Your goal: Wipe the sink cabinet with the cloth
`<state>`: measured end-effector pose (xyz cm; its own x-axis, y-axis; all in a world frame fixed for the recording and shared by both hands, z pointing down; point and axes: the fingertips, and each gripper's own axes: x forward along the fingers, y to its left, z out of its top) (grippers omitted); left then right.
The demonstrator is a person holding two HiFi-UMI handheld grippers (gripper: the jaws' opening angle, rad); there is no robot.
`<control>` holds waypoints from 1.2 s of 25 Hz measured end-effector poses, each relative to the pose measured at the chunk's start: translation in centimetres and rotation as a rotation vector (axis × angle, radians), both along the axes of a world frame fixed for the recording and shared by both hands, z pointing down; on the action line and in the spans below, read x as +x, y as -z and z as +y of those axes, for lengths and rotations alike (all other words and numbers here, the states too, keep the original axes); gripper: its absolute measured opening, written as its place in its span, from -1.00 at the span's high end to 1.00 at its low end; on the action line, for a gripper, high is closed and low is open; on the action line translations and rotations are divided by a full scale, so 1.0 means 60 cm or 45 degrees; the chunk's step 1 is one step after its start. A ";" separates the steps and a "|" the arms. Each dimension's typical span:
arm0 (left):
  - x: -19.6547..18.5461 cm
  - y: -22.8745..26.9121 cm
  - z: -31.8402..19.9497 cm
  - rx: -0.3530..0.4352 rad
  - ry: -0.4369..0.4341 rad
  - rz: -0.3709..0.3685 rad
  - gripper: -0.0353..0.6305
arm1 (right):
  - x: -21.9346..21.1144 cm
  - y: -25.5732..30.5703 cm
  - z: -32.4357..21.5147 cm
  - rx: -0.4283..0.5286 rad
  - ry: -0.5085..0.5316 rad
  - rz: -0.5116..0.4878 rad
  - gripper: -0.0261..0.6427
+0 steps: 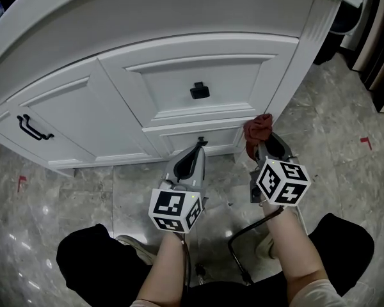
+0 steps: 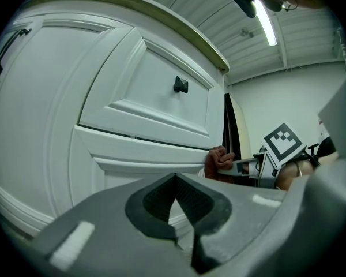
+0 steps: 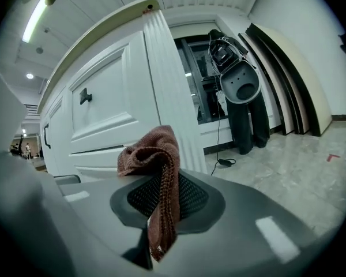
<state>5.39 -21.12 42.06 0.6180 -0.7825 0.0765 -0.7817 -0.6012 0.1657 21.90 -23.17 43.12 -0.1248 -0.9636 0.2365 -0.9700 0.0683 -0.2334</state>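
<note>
— Where's the cloth?
— Clamped in the right gripper; bunched above its jaws, at the sink cabinet's lower right corner.
— And the left gripper?
— Jaws pressed together on nothing; it points at the lower drawer, near its front.

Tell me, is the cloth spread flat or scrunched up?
Scrunched up. The reddish-brown cloth sits in a wad at the tip of the right gripper, with one strip pinched between its jaws.
</note>
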 end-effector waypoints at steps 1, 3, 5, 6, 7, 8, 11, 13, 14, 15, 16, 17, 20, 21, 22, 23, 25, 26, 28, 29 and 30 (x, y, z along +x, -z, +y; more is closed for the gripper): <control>-0.003 -0.004 0.001 -0.006 0.001 -0.009 0.89 | -0.006 -0.003 0.001 -0.002 -0.004 -0.003 0.67; -0.016 -0.011 0.002 -0.014 0.010 -0.025 0.89 | -0.037 -0.008 0.002 0.001 0.021 0.000 0.67; -0.039 -0.017 -0.001 -0.022 0.035 -0.035 0.89 | -0.091 -0.012 0.001 0.014 0.097 0.004 0.67; -0.054 -0.020 -0.003 -0.027 0.054 -0.037 0.89 | -0.124 -0.014 0.001 0.022 0.146 0.007 0.66; -0.071 -0.023 -0.005 -0.032 0.077 -0.036 0.89 | -0.158 -0.017 0.000 0.028 0.199 0.013 0.67; -0.089 -0.026 -0.007 -0.038 0.104 -0.033 0.89 | -0.193 -0.020 0.000 0.032 0.250 0.015 0.67; -0.148 -0.038 -0.009 -0.062 0.191 -0.028 0.89 | -0.284 -0.035 -0.002 0.034 0.361 -0.027 0.66; -0.184 -0.046 -0.009 -0.075 0.242 -0.035 0.89 | -0.332 -0.052 -0.003 0.010 0.414 -0.076 0.67; -0.198 -0.048 -0.009 -0.079 0.261 -0.036 0.89 | -0.352 -0.062 -0.004 -0.008 0.436 -0.101 0.66; -0.211 -0.050 -0.009 -0.081 0.276 -0.036 0.89 | -0.371 -0.072 -0.006 -0.025 0.455 -0.123 0.67; -0.223 -0.051 -0.010 -0.082 0.286 -0.036 0.89 | -0.388 -0.080 -0.009 -0.037 0.472 -0.137 0.67; -0.233 -0.053 -0.010 -0.083 0.294 -0.036 0.89 | -0.404 -0.087 -0.013 -0.046 0.487 -0.144 0.67; -0.250 -0.058 -0.010 -0.090 0.302 -0.030 0.89 | -0.438 -0.103 -0.026 -0.059 0.518 -0.149 0.67; -0.252 -0.059 -0.010 -0.092 0.300 -0.029 0.89 | -0.443 -0.106 -0.029 -0.060 0.518 -0.147 0.67; -0.253 -0.060 -0.011 -0.091 0.296 -0.028 0.89 | -0.444 -0.109 -0.031 -0.058 0.515 -0.141 0.66; -0.254 -0.059 -0.013 -0.089 0.292 -0.027 0.89 | -0.444 -0.109 -0.033 -0.052 0.513 -0.134 0.66; -0.253 -0.058 -0.015 -0.084 0.282 -0.024 0.89 | -0.442 -0.109 -0.033 -0.045 0.512 -0.119 0.66; -0.251 -0.058 -0.016 -0.083 0.276 -0.022 0.89 | -0.439 -0.110 -0.034 -0.047 0.509 -0.116 0.66; -0.244 -0.060 -0.016 -0.087 0.262 -0.016 0.89 | -0.426 -0.113 -0.034 -0.060 0.489 -0.117 0.66; -0.239 -0.061 -0.016 -0.089 0.253 -0.015 0.89 | -0.418 -0.115 -0.035 -0.067 0.475 -0.118 0.66; -0.234 -0.062 -0.014 -0.090 0.244 -0.015 0.89 | -0.410 -0.118 -0.035 -0.074 0.456 -0.115 0.66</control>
